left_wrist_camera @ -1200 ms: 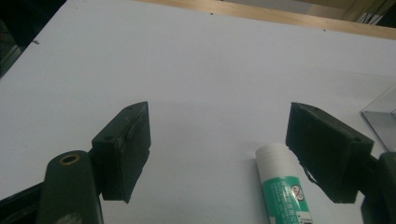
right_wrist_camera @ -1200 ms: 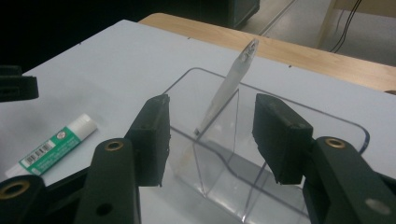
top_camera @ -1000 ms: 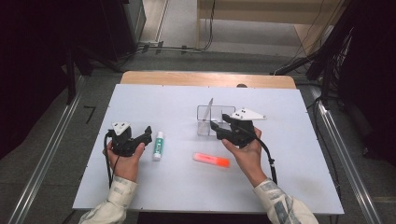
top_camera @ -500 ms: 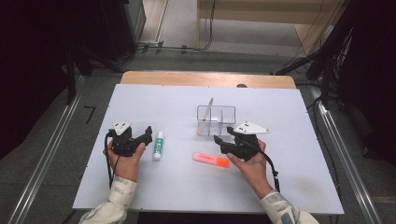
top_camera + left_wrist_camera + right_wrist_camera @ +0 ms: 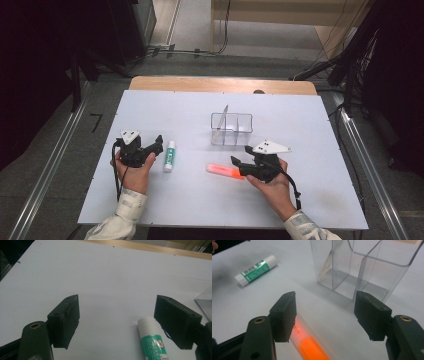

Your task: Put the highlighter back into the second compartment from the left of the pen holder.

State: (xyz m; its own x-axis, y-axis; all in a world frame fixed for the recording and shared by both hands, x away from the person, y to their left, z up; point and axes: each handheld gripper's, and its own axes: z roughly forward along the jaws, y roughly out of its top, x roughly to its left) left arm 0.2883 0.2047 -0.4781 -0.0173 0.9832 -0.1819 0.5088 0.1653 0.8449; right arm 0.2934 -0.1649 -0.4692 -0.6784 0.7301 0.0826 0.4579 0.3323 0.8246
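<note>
Lying flat on the white table (image 5: pixel 150 200), the orange highlighter (image 5: pixel 225 171) glows neon, just before the clear organizer (image 5: pixel 231 129). The right gripper (image 5: pixel 235 162), jaws just opened wide, hovers at its end; the left gripper (image 5: pixel 159 142) stands spread beside the glue stick (image 5: pixel 170 155).

We've got a white rectangular tabletop (image 5: pixel 150 110) with a light wooden strip (image 5: pixel 220 85) running along its far edge. A bit right of centre, toward the far side, sits a clear plastic organiser box (image 5: pixel 243 131) split by dividers. A thin pale flat stick (image 5: pixel 224 114) leans in its left-hand compartment and pokes out above the rim. Metal rails (image 5: pixel 50 170) run down the grey floor (image 5: pixel 240 62) on either side. Black cables (image 5: pixel 170 50) trail across the floor, far left.
</note>
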